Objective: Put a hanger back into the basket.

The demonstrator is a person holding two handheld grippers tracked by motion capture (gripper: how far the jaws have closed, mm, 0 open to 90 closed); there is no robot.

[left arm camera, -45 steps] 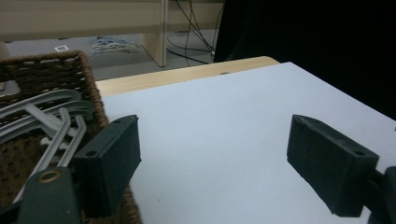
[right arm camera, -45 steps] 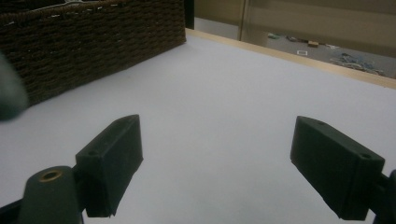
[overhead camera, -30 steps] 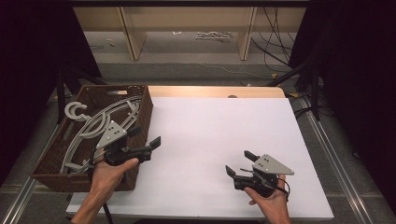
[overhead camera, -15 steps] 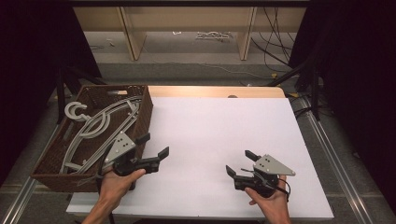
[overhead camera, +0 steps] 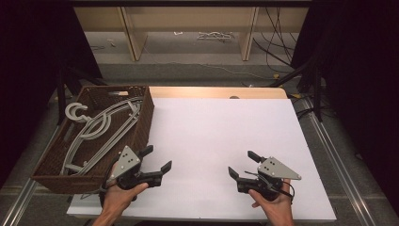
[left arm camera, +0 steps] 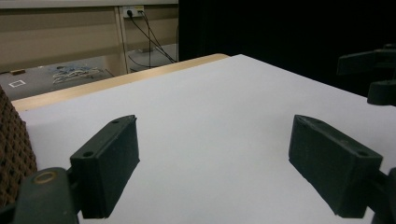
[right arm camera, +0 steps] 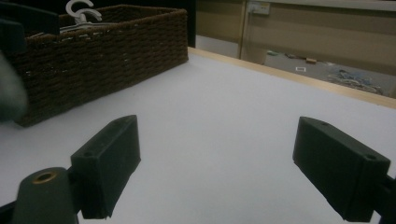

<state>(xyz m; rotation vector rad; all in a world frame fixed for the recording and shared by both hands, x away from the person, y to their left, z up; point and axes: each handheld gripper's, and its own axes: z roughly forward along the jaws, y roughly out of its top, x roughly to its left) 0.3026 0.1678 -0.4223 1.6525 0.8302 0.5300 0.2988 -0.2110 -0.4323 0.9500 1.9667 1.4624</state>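
Currently both grippers hover low over the white table, holding nothing. Left gripper: fingers spread wide, just beside the wicker basket at the table's left edge. Grey hangers lie inside the basket. Right gripper: fingers likewise wide apart, well clear of the basket.

- High view: bright white desk evenly lit from above, mild glare at centre; surroundings at 3 and 9 o'clock fall to near black.
- Soft short shadows under each hand-held gripper.
- Brown basket interior dim, detail low.
- Gripper views: jaws at 6 o'clock slightly soft, background at 12 o'clock softer; blurred grey smear at 9 o'clock in right gripper view.
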